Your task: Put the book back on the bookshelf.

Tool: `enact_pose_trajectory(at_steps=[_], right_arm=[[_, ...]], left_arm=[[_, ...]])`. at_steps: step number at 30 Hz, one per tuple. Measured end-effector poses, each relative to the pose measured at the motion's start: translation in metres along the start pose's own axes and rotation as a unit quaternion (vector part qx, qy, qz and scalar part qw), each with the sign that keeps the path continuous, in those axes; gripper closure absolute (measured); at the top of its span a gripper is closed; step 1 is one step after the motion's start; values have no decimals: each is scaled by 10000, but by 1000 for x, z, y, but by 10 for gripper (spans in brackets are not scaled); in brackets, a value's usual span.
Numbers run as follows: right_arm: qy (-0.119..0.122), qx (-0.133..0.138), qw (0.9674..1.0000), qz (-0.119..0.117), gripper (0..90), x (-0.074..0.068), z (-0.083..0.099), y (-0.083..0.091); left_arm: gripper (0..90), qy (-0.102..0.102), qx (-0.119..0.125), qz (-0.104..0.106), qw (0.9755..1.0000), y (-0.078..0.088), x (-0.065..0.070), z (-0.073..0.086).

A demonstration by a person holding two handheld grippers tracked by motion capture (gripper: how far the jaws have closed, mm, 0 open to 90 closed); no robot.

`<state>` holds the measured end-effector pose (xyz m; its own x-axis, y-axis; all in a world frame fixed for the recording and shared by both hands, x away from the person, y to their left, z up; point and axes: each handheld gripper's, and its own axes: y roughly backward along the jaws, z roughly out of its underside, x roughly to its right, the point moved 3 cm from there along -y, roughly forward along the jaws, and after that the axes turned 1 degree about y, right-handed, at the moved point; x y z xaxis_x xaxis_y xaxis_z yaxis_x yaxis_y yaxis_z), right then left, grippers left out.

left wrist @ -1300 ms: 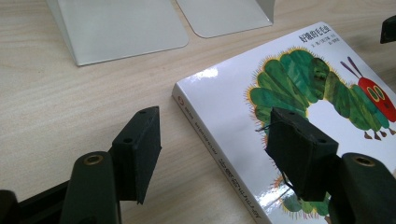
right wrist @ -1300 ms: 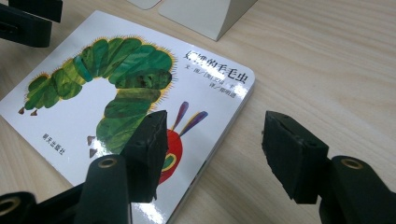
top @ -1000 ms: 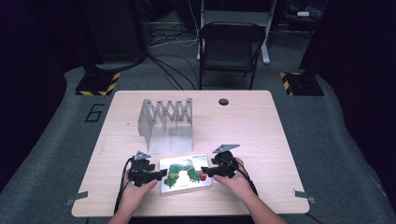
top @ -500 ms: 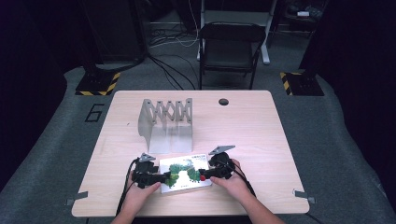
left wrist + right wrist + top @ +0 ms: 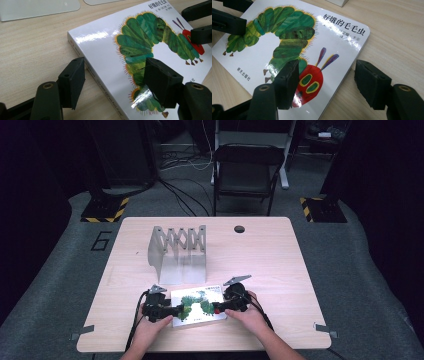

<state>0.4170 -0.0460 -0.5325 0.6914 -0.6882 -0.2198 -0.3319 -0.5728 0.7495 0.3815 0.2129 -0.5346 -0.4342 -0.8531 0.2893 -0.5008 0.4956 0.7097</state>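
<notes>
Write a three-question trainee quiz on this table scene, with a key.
1. True or false: the book lies flat on the table.
2. Which edge of the book do the left gripper jaws straddle: A the spine, B the edge beside the caterpillar's red head?
3. What stands behind the book?

Key: 1 true. 2 A; the right gripper straddles the edge by the red head, jaws open. 3 A grey folding rack.

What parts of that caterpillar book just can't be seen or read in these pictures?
- Book, high view: title too small to read; both side edges covered by the hand-held grippers.
- Left gripper view: caterpillar's tail hidden behind a black jaw; the near corner cut off by the bottom edge.
- Right gripper view: small print under the title washed out by glare.
</notes>
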Motion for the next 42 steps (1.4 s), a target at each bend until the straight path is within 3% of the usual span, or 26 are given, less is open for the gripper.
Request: enact_pose_trajectory(at_steps=[1,10,11,14,16,18,20,23,27,28,30,42], right_arm=[[-7,-1,10000,-9,355,0,0,0],[-89,41,9999,-110,331,-1,0,-1],[-86,-5,9999,-122,326,-1,0,0],[-89,-6,9999,-83,326,1,0,1],[-310,21,9995,-83,327,1,0,1],[-336,-22,9994,-115,328,3,1,3],[-371,-10,9993,-104,328,4,1,4],[-447,-19,9989,-135,339,5,1,5],[-557,18,9984,-71,350,8,2,6],[-541,18,9985,-105,349,9,2,6],[-606,33,9981,-128,350,10,2,6],[-681,13,9974,-229,355,11,1,7]], left_arm=[[328,83,66,-11,9999,-1,1,0],[336,99,127,18,9999,-2,2,0],[342,4,32,67,10000,-2,2,0],[342,-14,85,95,9999,-3,3,-1],[343,-38,78,147,9999,-4,3,-1],[346,55,151,166,9997,-6,4,-2],[346,-71,85,189,9998,-6,4,-2],[357,-84,88,148,9998,-4,5,-3],[390,83,93,156,9998,-2,6,-2],[390,-11,-1,164,9999,-1,5,-1],[389,39,-47,217,9997,-2,4,-1],[384,185,45,222,9996,5,-2,-3]])
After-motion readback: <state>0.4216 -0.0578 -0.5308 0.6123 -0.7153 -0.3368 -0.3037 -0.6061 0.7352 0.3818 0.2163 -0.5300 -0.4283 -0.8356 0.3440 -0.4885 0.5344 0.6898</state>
